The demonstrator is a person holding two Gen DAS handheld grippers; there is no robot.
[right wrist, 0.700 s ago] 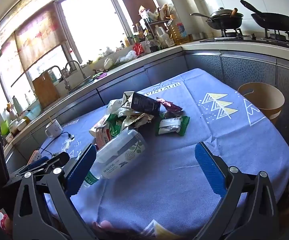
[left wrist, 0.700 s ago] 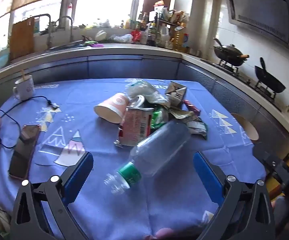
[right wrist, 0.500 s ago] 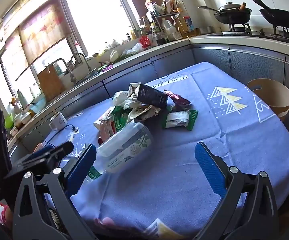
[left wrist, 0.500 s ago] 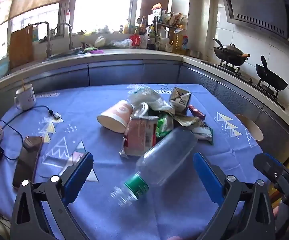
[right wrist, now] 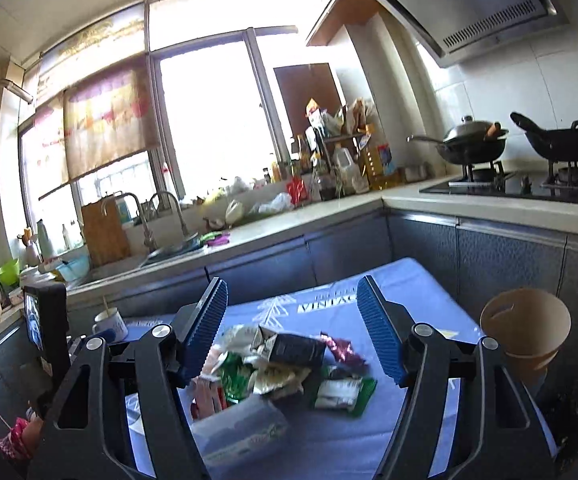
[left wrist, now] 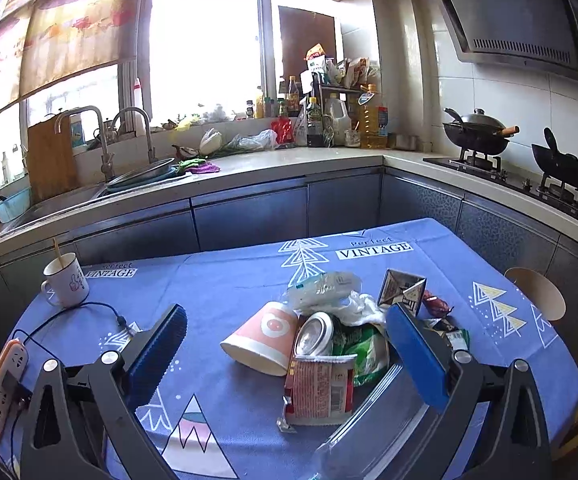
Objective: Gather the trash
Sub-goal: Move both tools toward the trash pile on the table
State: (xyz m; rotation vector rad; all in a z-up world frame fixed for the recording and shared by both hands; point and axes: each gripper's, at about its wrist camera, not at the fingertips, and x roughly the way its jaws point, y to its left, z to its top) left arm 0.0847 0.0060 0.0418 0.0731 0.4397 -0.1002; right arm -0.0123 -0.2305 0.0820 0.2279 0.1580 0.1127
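Both tools are empty: the left tool (left wrist: pixel 285 354) gapes wide, the right tool (right wrist: pixel 291 330) partly. The clear bottle (right wrist: pixel 241 432) lies nearest, maybe untouched. Behind it the trash pile (left wrist: pixel 329 344) sits on the bench (left wrist: pixel 229 280). Nothing collected yet.

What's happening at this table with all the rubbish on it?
A person is holding two grippers over a blue tablecloth to collect trash. The left gripper and right gripper are both open and hold nothing. The pile, with a paper cup, a dark carton and a clear plastic bottle, lies untouched.
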